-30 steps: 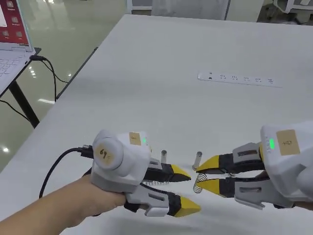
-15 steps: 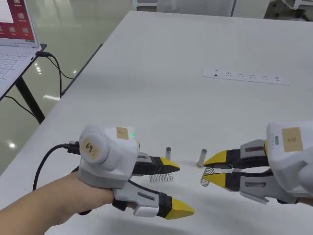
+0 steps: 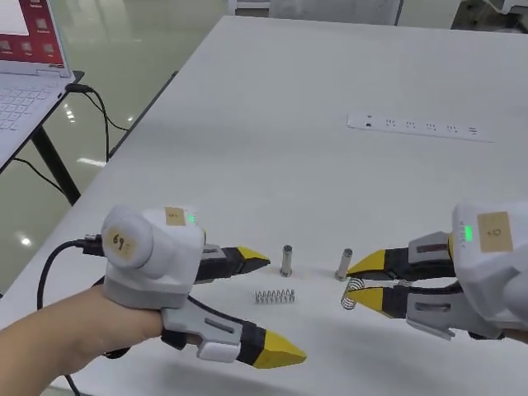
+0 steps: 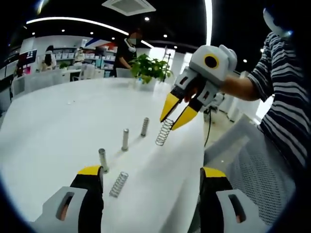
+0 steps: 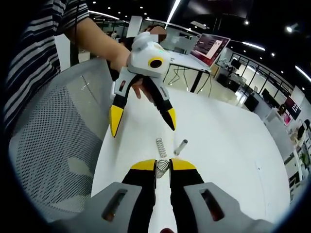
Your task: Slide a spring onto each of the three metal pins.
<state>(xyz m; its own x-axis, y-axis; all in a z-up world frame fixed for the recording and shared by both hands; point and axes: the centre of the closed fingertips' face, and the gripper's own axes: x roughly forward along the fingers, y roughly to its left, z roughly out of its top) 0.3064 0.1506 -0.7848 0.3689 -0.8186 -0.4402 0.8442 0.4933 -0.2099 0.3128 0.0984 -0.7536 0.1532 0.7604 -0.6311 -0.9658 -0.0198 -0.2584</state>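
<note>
White table (image 3: 272,148) runs away from the person, with a power strip (image 3: 421,129) lying far out on it and a laptop (image 3: 25,58) on a stand off its left edge. In the left gripper view three metal pins stand upright in a row: the nearest pin (image 4: 102,160), the middle pin (image 4: 125,139) and the far pin (image 4: 145,126). All three are bare, so no spring is on yet. The right gripper (image 3: 353,283) has its jaws pinched together on the top coils of a spring (image 3: 352,293). This leaves most of the thin, silvery wire coil hanging free with its lower end open, likely so it can be lowered over a pin. It hangs tilted just beside the far pin, above the table and not over the pin's tip. A second spring (image 3: 275,295) lies flat on the table near the nearest pin. The left gripper (image 3: 282,308) hovers by it with its jaws spread wide and nothing between them, probably ready to pick it up. Both springs look light and easy to bend.
</note>
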